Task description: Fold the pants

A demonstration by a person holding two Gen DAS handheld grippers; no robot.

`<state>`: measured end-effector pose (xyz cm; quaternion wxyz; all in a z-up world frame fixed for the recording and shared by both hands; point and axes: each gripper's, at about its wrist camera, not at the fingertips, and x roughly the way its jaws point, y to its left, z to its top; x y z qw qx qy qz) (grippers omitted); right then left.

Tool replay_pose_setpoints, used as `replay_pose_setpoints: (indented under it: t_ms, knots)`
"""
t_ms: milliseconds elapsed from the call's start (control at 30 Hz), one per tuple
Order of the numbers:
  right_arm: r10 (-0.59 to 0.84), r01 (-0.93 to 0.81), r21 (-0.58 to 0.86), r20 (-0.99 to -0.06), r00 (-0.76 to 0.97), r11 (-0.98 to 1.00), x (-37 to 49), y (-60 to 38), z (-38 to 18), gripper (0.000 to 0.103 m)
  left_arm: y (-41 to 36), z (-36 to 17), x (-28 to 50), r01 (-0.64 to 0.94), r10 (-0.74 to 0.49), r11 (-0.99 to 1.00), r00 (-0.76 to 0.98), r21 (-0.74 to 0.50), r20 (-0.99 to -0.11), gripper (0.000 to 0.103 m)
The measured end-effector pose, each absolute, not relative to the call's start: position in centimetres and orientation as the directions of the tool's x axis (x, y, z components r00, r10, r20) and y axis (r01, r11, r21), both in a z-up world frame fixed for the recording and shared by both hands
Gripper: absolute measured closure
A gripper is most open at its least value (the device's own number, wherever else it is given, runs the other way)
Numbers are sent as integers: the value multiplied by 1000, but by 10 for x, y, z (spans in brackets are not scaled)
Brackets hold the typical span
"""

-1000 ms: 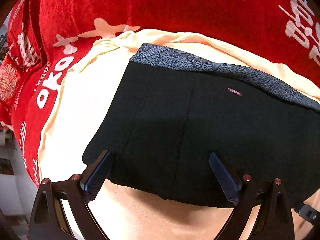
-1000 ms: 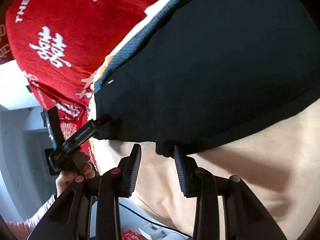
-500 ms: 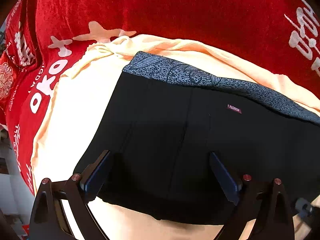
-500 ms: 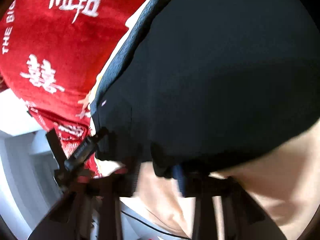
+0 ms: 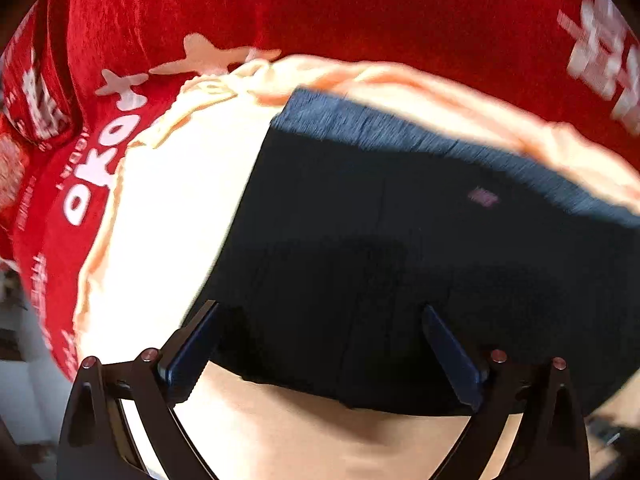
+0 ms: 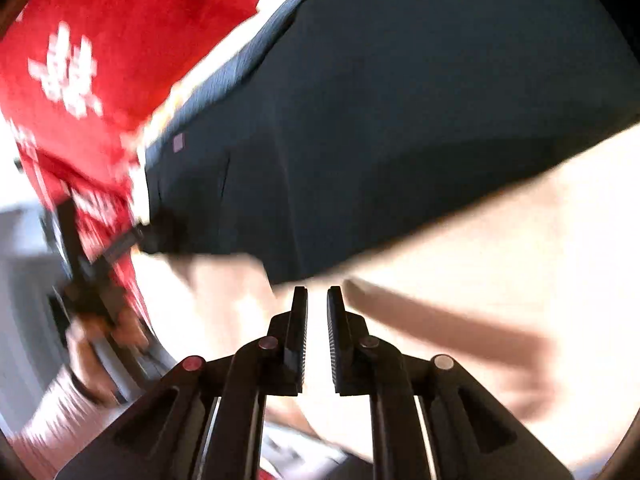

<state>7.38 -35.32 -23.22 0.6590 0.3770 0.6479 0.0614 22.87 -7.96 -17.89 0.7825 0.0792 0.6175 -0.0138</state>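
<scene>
The black pants (image 5: 400, 264) with a grey-blue waistband (image 5: 420, 136) and a small pink label lie folded on a peach cloth (image 5: 172, 216). My left gripper (image 5: 320, 316) is open wide, its fingers straddling the pants' near left corner without pinching it. In the right wrist view the pants (image 6: 400, 120) fill the upper half. My right gripper (image 6: 318, 292) sits just short of their near hem; its jaws are opening from a narrow gap with nothing between them. The left gripper (image 6: 112, 248) shows at the pants' left corner, held by a hand (image 6: 100, 336).
A red blanket (image 5: 360, 8) with white lettering lies under the peach cloth and rises behind it. The bed's edge and grey floor (image 6: 24, 264) show at the left. Bare peach cloth (image 6: 500, 240) stretches to the right of my right gripper.
My right gripper narrowed from half open to nearly closed, went in at the hem, then pulled back clear of it. The left gripper stayed open over the pants' corner.
</scene>
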Motion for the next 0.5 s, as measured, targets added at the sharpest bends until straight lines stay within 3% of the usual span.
replay_pose_setpoints:
  t_ms: [100, 200, 433, 500]
  knots:
    - [489, 247, 525, -850, 194, 815, 89, -355, -189, 91, -93, -161, 243, 149, 36, 985, 290, 82, -956, 3]
    - [410, 220, 468, -873, 263, 856, 137, -370, -169, 91, -106, -163, 268, 146, 43, 985, 309, 92, -950, 3]
    - [299, 205, 346, -927, 227, 916, 229, -396, -225, 91, -102, -218, 306, 99, 108, 985, 283, 141, -953, 0]
    - [310, 207, 361, -920, 241, 909, 230, -411, -234, 103, -96, -220, 307, 99, 85, 988, 297, 119, -951, 0]
